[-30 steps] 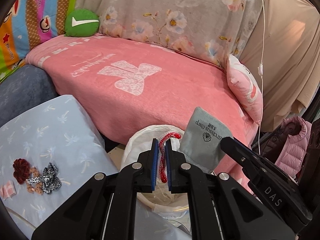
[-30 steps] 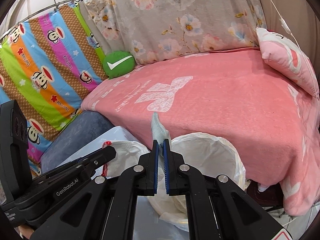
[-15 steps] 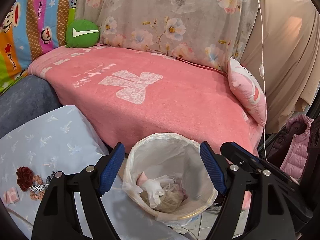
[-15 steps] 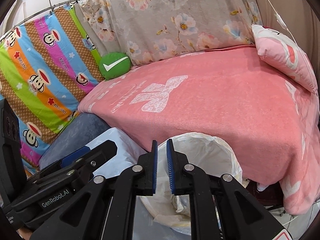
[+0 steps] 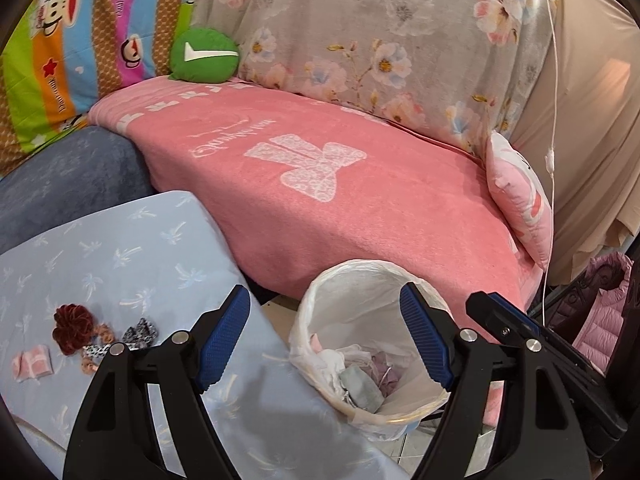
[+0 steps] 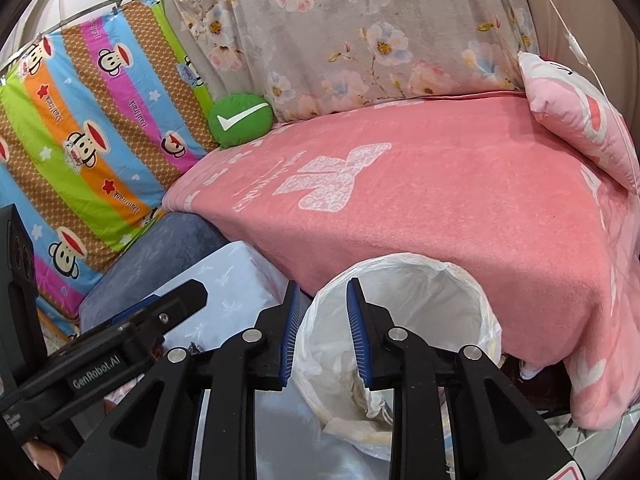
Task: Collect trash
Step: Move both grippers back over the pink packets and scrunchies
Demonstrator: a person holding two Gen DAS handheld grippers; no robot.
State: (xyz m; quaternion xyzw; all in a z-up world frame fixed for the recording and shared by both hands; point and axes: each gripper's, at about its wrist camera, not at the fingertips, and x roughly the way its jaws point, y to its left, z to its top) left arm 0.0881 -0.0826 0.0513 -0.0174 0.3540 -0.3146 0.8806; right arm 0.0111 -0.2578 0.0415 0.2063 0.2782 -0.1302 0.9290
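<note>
A small bin lined with a white bag (image 5: 352, 304) stands on the floor between the light blue table and the pink sofa; it also shows in the right wrist view (image 6: 432, 300). Inside lie a grey pouch (image 5: 360, 388) and crumpled white and mauve scraps. My left gripper (image 5: 324, 340) is wide open and empty above the bin's near rim. My right gripper (image 6: 320, 332) is partly open and empty over the bin's left rim. On the table's left lie hair scrunchies (image 5: 88, 332) and a small pink packet (image 5: 34, 366).
The light blue palm-print tablecloth (image 5: 120, 256) covers the table at left. A pink blanket (image 5: 320, 184) covers the sofa behind the bin, with a green round cushion (image 5: 202, 54) and a pink pillow (image 5: 520, 196). A pink padded jacket (image 5: 600, 312) hangs at right.
Both grippers held items over the bin a second ago: the left a red cord, the right a grey pouch. Both opened and the items dropped in. The left moved back and left.
</note>
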